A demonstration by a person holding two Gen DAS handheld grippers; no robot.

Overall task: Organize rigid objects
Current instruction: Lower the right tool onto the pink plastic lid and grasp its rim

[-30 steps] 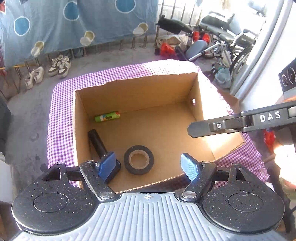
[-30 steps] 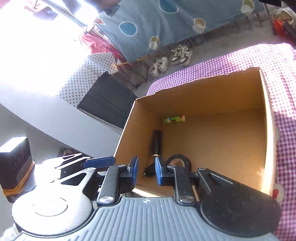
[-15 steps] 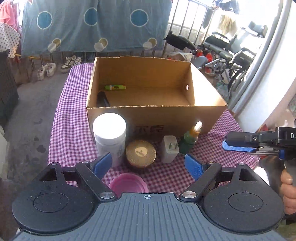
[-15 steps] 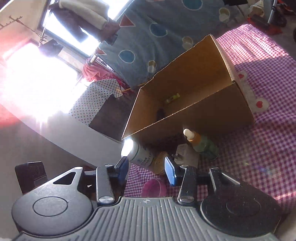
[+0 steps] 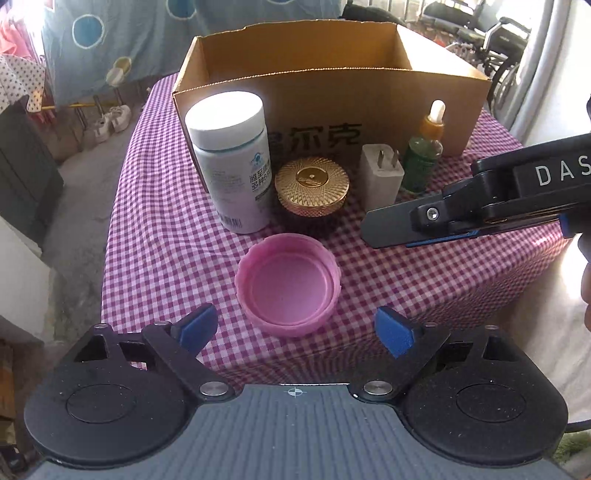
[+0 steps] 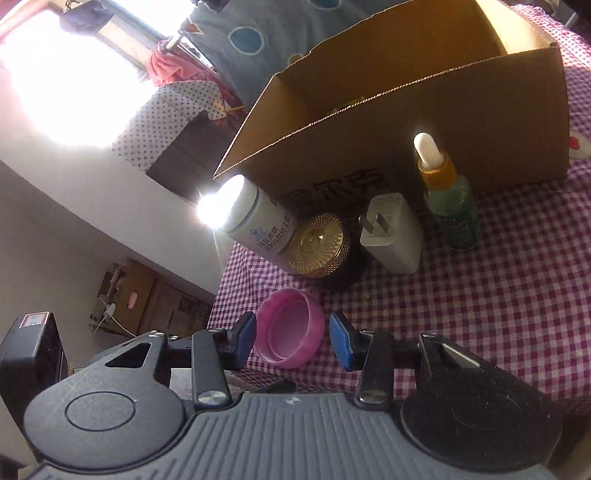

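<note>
A pink lid (image 5: 288, 284) lies open side up on the checked tablecloth (image 5: 155, 236), near the front edge. My left gripper (image 5: 295, 328) is open, its fingers just short of the lid. My right gripper (image 6: 291, 336) is open with a pad on either side of the pink lid (image 6: 290, 328), not touching it that I can tell. Behind stand a white pill bottle (image 5: 232, 162), a gold round tin (image 5: 312, 190), a white plug adapter (image 5: 380, 177) and a green dropper bottle (image 5: 424, 151). The cardboard box (image 5: 332, 96) stands behind them; its contents are hidden.
The right gripper's body (image 5: 480, 199) reaches in from the right over the table in the left wrist view. The table's front edge (image 5: 295, 362) lies just under my left fingers. A wheelchair (image 5: 491, 33) stands beyond the box at the right.
Both grippers have pulled back from over the box and dropped low toward the table front. The pink lid now sits close before both grippers. The right gripper has opened wider.
</note>
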